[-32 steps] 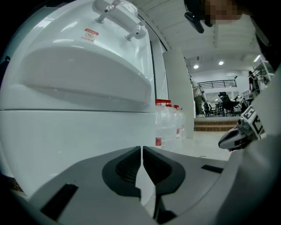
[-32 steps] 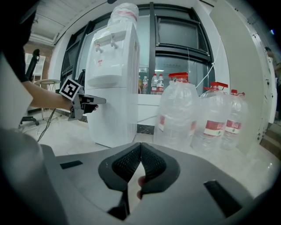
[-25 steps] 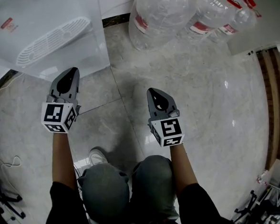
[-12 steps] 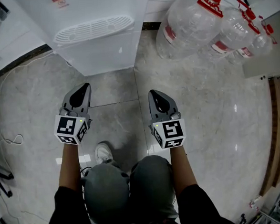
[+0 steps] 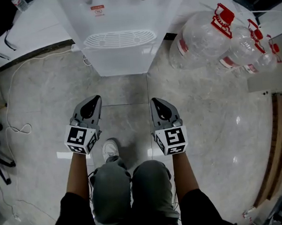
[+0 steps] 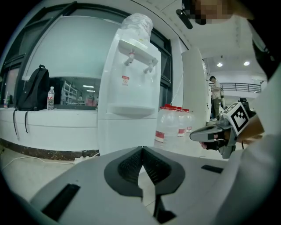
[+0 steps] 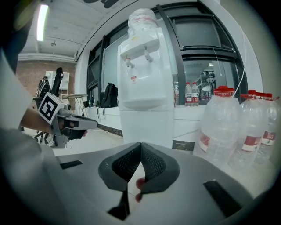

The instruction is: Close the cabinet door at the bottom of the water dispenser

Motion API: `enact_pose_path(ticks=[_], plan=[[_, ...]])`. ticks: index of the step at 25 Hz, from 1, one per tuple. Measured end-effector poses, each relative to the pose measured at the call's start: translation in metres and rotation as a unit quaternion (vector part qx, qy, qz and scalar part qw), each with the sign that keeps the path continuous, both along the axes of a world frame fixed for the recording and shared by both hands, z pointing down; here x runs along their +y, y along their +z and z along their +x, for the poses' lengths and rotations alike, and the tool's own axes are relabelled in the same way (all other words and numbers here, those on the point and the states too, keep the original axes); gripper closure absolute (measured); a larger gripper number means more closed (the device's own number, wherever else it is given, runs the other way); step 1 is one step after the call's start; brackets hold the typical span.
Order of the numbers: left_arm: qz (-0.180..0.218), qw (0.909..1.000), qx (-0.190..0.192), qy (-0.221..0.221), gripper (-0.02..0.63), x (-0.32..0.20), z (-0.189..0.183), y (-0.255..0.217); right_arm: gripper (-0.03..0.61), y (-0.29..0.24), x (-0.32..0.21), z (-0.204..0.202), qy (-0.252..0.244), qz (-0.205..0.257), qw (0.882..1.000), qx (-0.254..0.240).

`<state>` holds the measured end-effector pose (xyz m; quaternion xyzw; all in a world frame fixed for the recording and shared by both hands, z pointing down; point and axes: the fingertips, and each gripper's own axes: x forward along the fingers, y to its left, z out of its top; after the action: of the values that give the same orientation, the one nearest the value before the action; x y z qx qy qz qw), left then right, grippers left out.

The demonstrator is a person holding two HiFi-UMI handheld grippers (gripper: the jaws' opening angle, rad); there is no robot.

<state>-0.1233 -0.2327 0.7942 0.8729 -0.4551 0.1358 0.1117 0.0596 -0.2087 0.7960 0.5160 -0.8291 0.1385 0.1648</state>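
Head view shows left claw (image 5: 95, 98) and right claw (image 5: 153, 100) both pinched shut on nothing, water dispenser (image 5: 119, 39) ahead of them, well apart, its cabinet door (image 6: 127, 135) seemingly flush; risk: a hard shove could rock the unit toward the bottles (image 5: 200, 35) beyond the right claw.

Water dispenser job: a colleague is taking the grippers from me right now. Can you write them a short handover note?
Left gripper: jaws together, empty, held short of the dispenser, touching nothing.
Right gripper: the same, alongside it.
Water dispenser: straight ahead, with water bottles on the floor to its right.
Done: the cabinet front at its bottom looks flush, and no view shows a door standing open.
Left: check that door up close and push it shut if it is ajar.
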Motion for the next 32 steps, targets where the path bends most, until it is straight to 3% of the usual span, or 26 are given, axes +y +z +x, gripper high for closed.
enact_pose_path(ticks=[9, 14, 18, 21, 24, 32], plan=[[-0.022, 0.9993, 0.026, -0.016, 0.599, 0.016, -0.006, -0.109, 0.566, -0.11, 0.0, -0.017, -0.012, 0.013, 1.0, -0.007], [-0.035, 0.9982, 0.04, -0.026, 0.599, 0.029, -0.015, -0.181, 0.566, -0.188, 0.009, -0.028, -0.016, -0.014, 1.0, -0.016], [-0.049, 0.9981, 0.033, -0.017, 0.599, 0.043, -0.013, -0.237, 0.566, -0.246, 0.016, -0.029, -0.017, -0.019, 1.0, -0.017], [-0.053, 0.9969, 0.047, -0.034, 0.6, 0.053, -0.014, -0.284, 0.566, -0.289, 0.024, -0.029, -0.023, -0.011, 1.0, -0.016], [-0.049, 0.9964, 0.051, -0.047, 0.598, 0.063, -0.014, -0.329, 0.566, -0.333, 0.031, -0.027, -0.023, 0.0, 1.0, -0.015], [-0.017, 0.9973, 0.046, -0.055, 0.598, 0.094, -0.013, -0.448, 0.566, -0.447, 0.06, 0.005, 0.03, -0.008, 0.999, -0.019]])
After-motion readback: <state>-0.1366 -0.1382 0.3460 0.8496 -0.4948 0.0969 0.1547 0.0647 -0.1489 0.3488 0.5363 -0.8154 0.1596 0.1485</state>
